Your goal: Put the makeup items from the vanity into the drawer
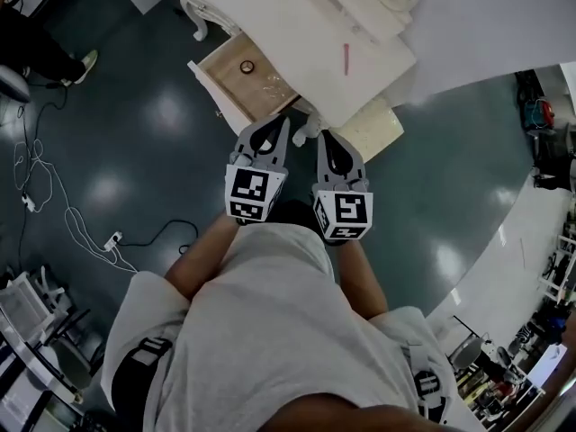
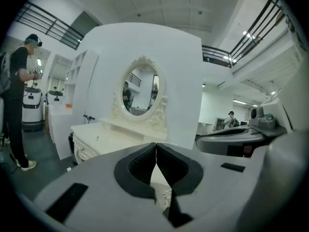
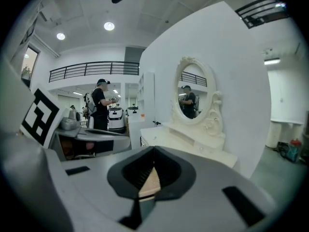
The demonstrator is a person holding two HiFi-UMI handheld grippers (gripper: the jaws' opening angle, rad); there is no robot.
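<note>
Dark glossy floor fills the head view. The white vanity [image 1: 297, 25] sits at upper centre with its drawer [image 1: 229, 84] pulled out at upper left and a pink makeup stick [image 1: 346, 58] on its top. The left gripper [image 1: 277, 124] and right gripper [image 1: 326, 140] point at it from mid-frame. In the left gripper view the jaws meet, empty, below the oval mirror [image 2: 140, 88]. In the right gripper view the jaws are pressed together, holding nothing.
</note>
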